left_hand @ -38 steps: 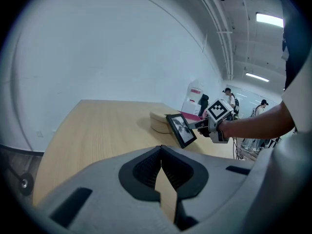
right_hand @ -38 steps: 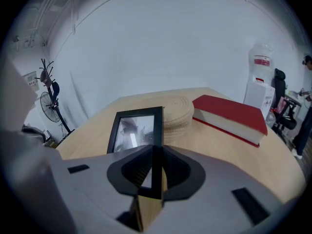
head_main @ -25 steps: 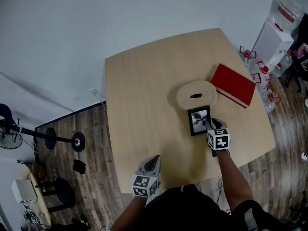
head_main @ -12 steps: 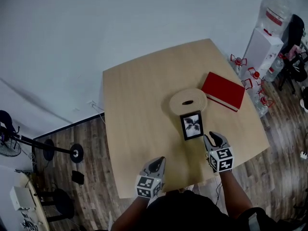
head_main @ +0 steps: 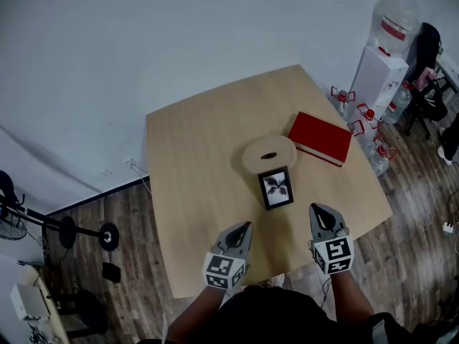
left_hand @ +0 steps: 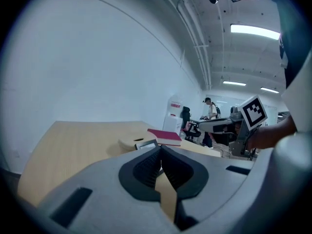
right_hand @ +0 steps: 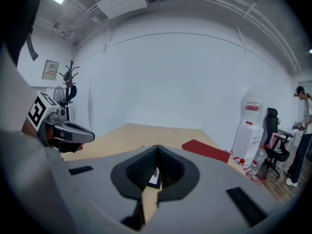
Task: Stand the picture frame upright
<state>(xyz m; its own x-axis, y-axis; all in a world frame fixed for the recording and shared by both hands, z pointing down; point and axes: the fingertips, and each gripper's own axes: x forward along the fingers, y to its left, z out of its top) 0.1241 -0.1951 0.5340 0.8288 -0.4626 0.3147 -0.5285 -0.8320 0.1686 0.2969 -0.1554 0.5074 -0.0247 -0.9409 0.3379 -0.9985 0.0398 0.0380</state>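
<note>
Both grippers are held out side by side, pointing slightly down, on the near side of the picture frame (head_main: 276,188). The left gripper (head_main: 245,228) is to the frame's near left and the right gripper (head_main: 318,210) to its near right. Each is over the front edge of the desk (head_main: 193,163), well apart from the frame. The left jaws are together with nothing in them. The right jaws have just been closing and now meet, also on nothing.

The frame sits just in front of a round woven mat (head_main: 269,153), with a red book (head_main: 320,138) beyond it to the right. From above its face shows, but I cannot tell whether it is propped up or lying flat. In both gripper views the jaws hide all but a sliver of it.

A second ago the right gripper was at the frame's lower right corner; it has since drawn back. The left gripper has come forward toward the frame. The frame keeps its place by the mat.
</note>
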